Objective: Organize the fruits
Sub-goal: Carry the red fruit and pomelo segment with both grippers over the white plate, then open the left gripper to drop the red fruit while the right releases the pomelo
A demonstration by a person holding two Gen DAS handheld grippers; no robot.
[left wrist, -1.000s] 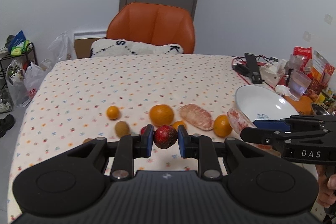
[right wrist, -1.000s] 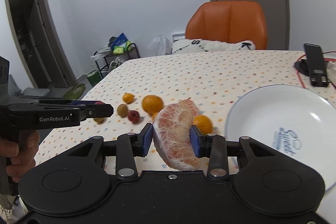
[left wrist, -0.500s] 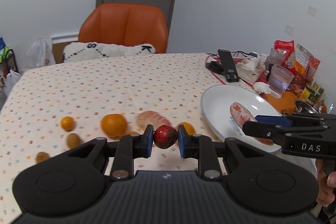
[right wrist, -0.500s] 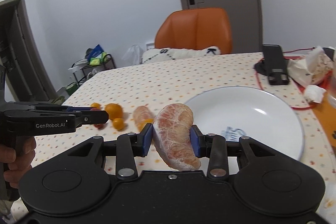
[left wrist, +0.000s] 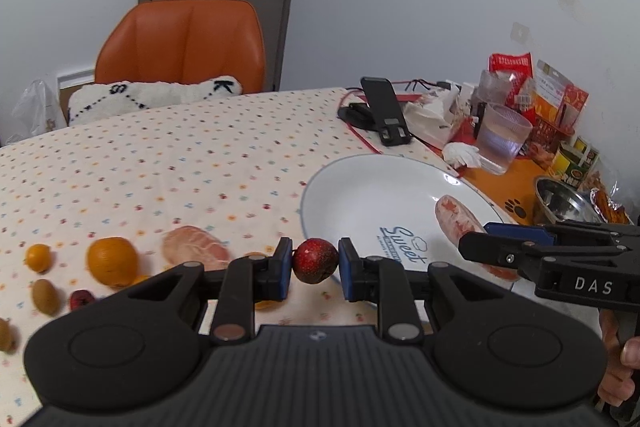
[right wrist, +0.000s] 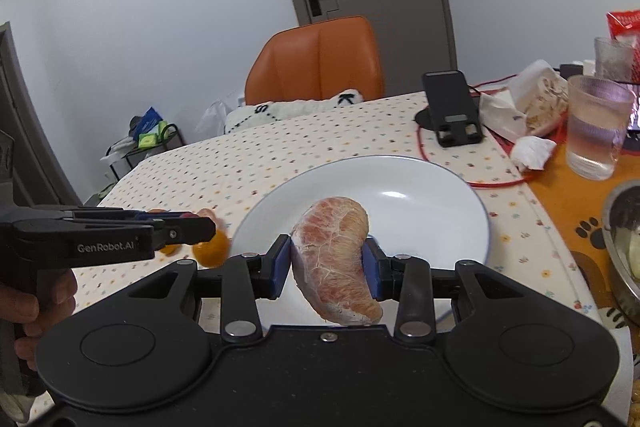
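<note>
Fruit is sitting in both of your claws. Your left claw (left wrist: 315, 263) is pinching a small red fruit (left wrist: 315, 260) between its blue pads, holding it in the air just short of the near rim of the white plate (left wrist: 360, 195). Your right claw (right wrist: 327, 263) is clamping a peeled pomelo segment (right wrist: 334, 259) at its middle, tilted with its lower end drooping toward you, and it is hovering over the near part of the plate (right wrist: 420, 195); in the left wrist view that segment (left wrist: 458, 221) is showing above the plate's right side, ahead of the right claw's black body. Your hands are gripping the handles at the edges of both views.

Beyond the left claw, on the dotted cloth of the table (left wrist: 160, 163), a second pomelo segment (left wrist: 192, 247) is lying just left of the plate, with a large orange (left wrist: 112, 261) beside it, a small orange (left wrist: 39, 257) farther left, and a kiwi (left wrist: 45, 297) and another red fruit (left wrist: 82, 299) nearer to you. Another orange (right wrist: 210, 251) is resting just off the plate's left rim in the right wrist view.

Farther back, to the right, a ribbed glass (left wrist: 504, 137), a phone stand (left wrist: 386, 113) and snack packets (left wrist: 540, 95) are crowding the table's edge, and an orange chair (left wrist: 180, 43) is standing behind the table.
</note>
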